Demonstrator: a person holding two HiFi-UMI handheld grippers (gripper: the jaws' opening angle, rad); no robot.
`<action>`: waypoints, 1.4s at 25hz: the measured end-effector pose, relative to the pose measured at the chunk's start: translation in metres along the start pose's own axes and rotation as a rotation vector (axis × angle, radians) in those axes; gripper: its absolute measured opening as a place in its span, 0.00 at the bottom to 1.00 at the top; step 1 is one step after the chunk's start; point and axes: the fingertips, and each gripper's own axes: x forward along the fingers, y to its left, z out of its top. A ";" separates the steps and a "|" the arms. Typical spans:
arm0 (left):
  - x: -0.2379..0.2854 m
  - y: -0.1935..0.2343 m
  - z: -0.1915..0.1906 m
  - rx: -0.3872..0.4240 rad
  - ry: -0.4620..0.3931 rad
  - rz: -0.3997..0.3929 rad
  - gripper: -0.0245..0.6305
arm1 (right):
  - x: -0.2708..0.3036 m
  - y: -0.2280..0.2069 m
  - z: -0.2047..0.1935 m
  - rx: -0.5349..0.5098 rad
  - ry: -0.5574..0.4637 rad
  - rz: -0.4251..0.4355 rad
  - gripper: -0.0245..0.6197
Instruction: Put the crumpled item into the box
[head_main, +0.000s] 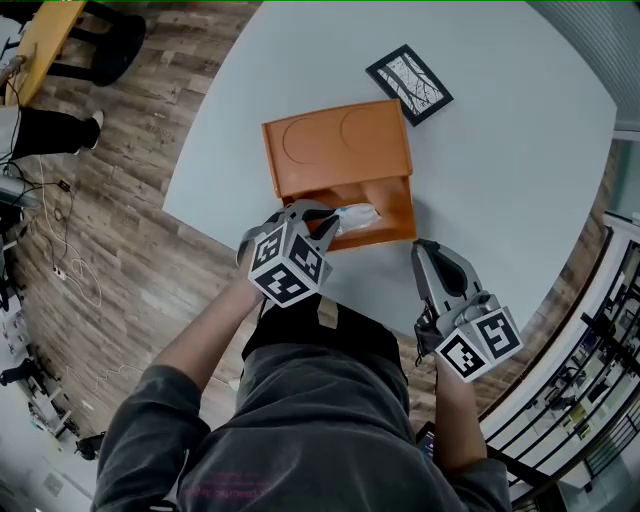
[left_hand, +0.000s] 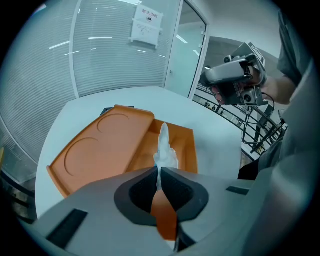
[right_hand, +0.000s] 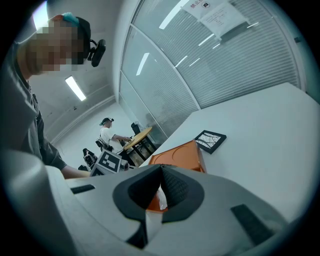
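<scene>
My left gripper (left_hand: 159, 172) is pinching the crumpled white tissue (left_hand: 165, 149) — papery, spiky — over the smooth orange box (head_main: 340, 150); my right gripper (right_hand: 161, 168) is hovering closed, empty.

A white paper notice (left_hand: 146, 25) hangs on the glass wall (left_hand: 100, 60) in the left gripper view. It has a dark heading line with smaller print below, all too small to read. A similar sheet (right_hand: 216, 12) in the right gripper view is equally illegible. The cubes on the left gripper (head_main: 335, 222) and right gripper (head_main: 420, 250) carry black-and-white square markers (head_main: 290, 268), patterns without letters or numbers.
</scene>
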 end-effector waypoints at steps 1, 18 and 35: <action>0.001 0.000 -0.001 0.002 0.004 0.000 0.09 | 0.000 0.000 -0.001 0.001 0.001 0.000 0.05; 0.010 0.016 -0.001 0.107 0.048 0.109 0.15 | 0.005 -0.003 -0.004 0.015 0.020 -0.001 0.05; -0.014 0.026 0.013 0.089 -0.030 0.186 0.23 | 0.011 0.009 0.003 -0.013 0.030 0.021 0.05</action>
